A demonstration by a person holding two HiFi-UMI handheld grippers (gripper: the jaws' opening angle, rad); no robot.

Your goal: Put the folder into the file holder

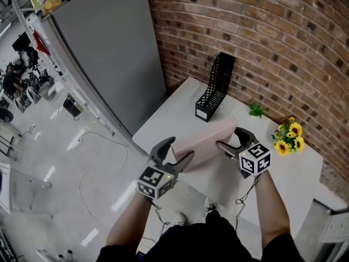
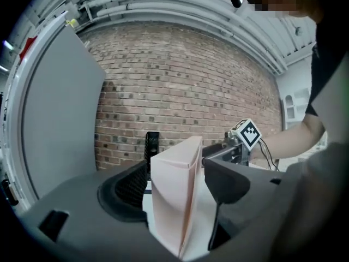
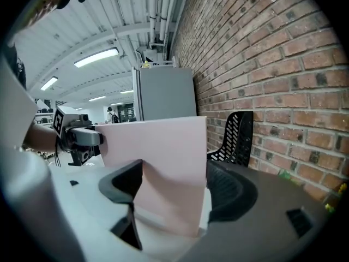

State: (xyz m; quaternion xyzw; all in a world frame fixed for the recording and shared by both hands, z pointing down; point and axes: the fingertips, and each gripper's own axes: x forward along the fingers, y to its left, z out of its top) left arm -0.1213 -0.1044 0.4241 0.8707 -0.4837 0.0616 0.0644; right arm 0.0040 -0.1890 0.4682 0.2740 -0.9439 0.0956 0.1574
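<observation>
Pink folder (image 1: 204, 140) is pinched from both sides. The left tongs (image 1: 181, 149) close on one end and the right tongs (image 1: 228, 138) on the other, holding it over the near part of the white worktop (image 1: 294, 173). Further out, by the brick wall, the black mesh file holder (image 1: 215, 86) stands upright, well apart from the folder. This looks like the carry step. Next, the folder's narrow edge needs lining up with the holder's open top before lowering it in.

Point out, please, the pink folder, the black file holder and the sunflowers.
pink folder (image 1: 204, 139): head view, middle of its broad face.
black file holder (image 1: 217, 85): head view, mesh side wall.
sunflowers (image 1: 295, 129): head view, a yellow bloom.
</observation>
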